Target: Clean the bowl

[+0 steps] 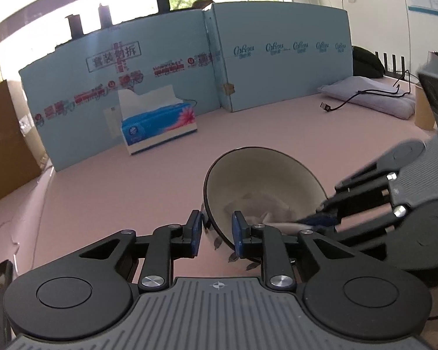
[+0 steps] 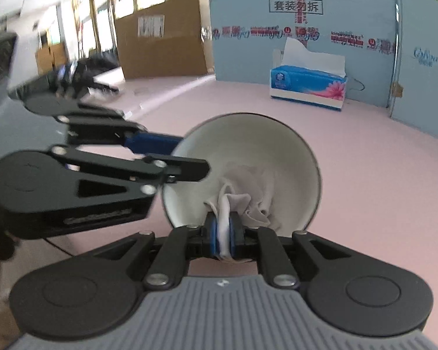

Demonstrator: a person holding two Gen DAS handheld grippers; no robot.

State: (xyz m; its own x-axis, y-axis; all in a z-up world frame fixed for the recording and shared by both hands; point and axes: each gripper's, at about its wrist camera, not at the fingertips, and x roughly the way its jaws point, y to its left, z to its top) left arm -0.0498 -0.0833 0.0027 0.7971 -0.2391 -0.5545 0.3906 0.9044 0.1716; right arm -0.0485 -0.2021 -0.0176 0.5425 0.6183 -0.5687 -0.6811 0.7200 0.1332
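Bowl (image 1: 262,186) tilted over pink surface (image 1: 131,189), rim clamped by left hand-held gripper (image 1: 217,230). Right hand-held gripper (image 2: 224,234) clamped on white tissue (image 2: 242,198) inside bowl. Blue panel (image 1: 277,73) reads "kidswant"; tissue box (image 1: 159,125) beside it.

The left tool (image 2: 187,157) and dark clutter (image 2: 90,70) behind it are motion-blurred.

Left gripper (image 1: 217,230): black linkage arms, blue pads (image 1: 239,232) on the jaws, silver screws at the pivots, two round black discs at 7 and 5 o'clock, grey ribbed housing with a small cross mark at 6. Right gripper (image 2: 224,233): same build, blue pads, silver screws, grey ribbed base, small white mark.
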